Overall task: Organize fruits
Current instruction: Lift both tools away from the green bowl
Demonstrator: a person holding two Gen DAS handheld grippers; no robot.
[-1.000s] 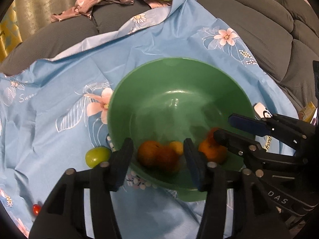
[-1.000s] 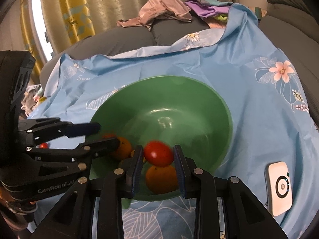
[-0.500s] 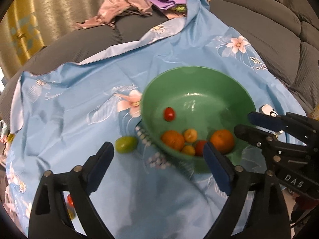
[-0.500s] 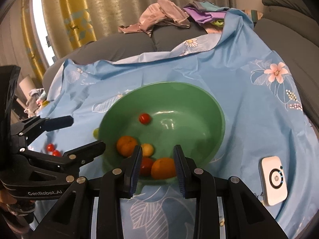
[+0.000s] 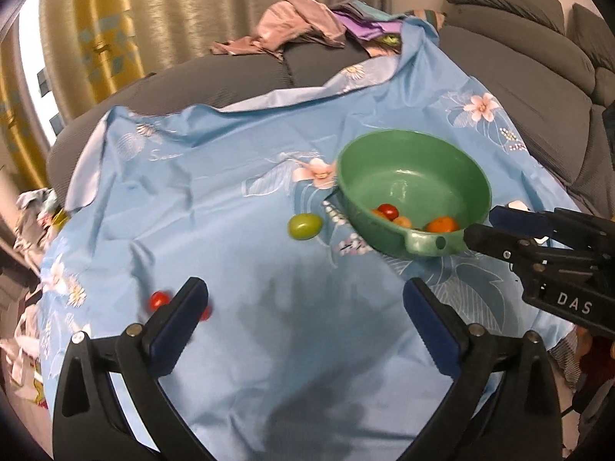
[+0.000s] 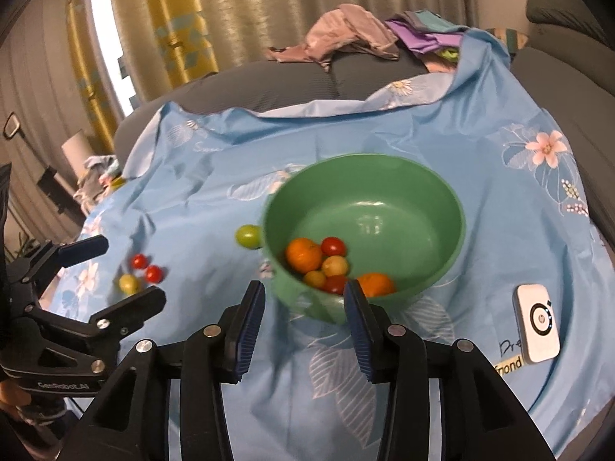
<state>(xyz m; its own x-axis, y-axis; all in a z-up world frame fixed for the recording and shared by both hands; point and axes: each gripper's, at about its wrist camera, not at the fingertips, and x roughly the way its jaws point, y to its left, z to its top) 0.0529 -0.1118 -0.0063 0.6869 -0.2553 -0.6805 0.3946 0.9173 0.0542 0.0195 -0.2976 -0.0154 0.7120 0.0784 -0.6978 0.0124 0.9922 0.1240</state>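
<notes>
Both tongs empty, left gripper (image 5: 305, 305) spread wide, right gripper (image 6: 303, 313) parted about halfway, above the blue floral cloth (image 6: 384, 142); green bowl (image 6: 442, 196) holds two oranges (image 6: 303, 255), small red and yellow fruits; green fruit (image 6: 248, 235) just beside bowl, red tomatoes (image 6: 148, 267) well apart.
</notes>
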